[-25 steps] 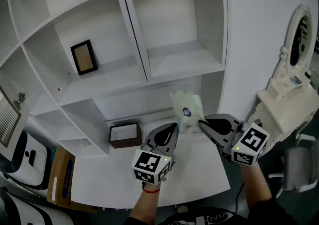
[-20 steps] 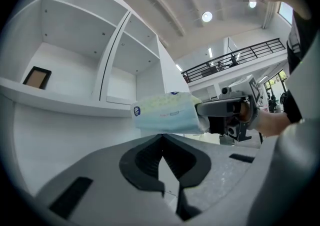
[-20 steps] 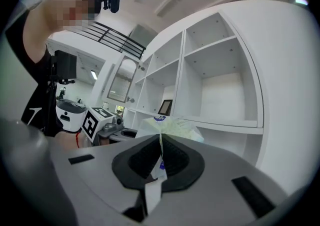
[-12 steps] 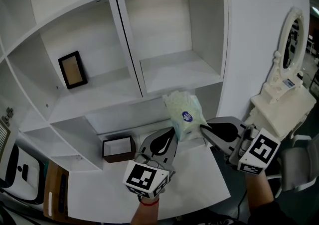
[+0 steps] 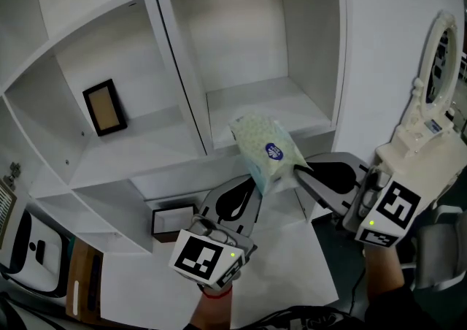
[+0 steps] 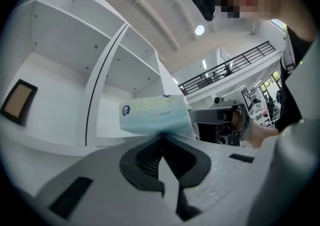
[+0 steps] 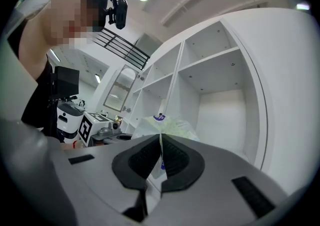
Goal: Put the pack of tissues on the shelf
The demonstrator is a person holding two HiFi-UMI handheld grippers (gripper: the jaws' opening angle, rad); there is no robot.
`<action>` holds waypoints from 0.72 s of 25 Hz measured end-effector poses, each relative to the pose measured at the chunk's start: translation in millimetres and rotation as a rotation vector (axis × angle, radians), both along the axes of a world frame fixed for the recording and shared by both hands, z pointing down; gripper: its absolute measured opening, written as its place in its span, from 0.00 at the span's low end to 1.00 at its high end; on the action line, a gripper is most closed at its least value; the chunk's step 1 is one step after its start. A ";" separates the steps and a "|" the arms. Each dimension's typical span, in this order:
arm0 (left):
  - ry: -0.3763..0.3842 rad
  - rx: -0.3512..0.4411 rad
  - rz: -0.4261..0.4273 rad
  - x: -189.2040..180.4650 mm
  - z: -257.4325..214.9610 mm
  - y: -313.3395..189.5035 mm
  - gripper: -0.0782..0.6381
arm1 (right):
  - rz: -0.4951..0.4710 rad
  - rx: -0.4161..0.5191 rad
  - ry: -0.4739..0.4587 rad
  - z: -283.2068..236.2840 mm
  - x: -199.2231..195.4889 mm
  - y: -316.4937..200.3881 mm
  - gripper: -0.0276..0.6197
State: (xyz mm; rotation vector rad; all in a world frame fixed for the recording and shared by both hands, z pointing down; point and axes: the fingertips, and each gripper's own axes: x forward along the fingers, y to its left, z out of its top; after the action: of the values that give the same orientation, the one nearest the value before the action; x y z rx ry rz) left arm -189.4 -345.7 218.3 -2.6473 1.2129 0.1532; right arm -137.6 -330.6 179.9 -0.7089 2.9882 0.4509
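Rising since a second ago: pack of tissues [image 5: 266,153], pinched between left gripper [image 5: 255,185] and right gripper [image 5: 296,170], now just before the shelf [image 5: 257,104]; placement looks close

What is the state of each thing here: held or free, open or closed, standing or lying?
pack of tissues: held in the air in front of the shelf, not yet set down.
left gripper: shut on the pack's lower edge.
right gripper: shut on the pack's wrapper.
picture frame: standing upright in a left compartment.
brown box: open at the top, on a lower level.
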 end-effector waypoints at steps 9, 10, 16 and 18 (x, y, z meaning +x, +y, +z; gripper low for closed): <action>0.020 0.005 -0.027 -3.1 -6.9 -28.1 0.12 | 0.009 -0.007 0.013 -9.1 -4.8 -36.8 0.05; 0.024 0.006 -0.031 -3.3 -6.7 -28.7 0.12 | 0.008 -0.006 0.015 -9.6 -5.6 -38.1 0.05; 0.019 -0.007 -0.054 -7.4 -0.7 -36.3 0.12 | 0.014 -0.012 0.029 -11.0 -14.7 -51.9 0.05; 0.014 -0.007 -0.059 -7.5 1.1 -33.5 0.12 | 0.022 -0.006 0.035 -10.6 -15.3 -52.7 0.05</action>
State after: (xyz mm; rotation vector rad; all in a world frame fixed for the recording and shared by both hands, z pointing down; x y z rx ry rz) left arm -196.9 -379.2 219.4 -2.6173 1.2963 0.1588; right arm -152.9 -383.3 169.3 -0.7424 3.0187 0.4602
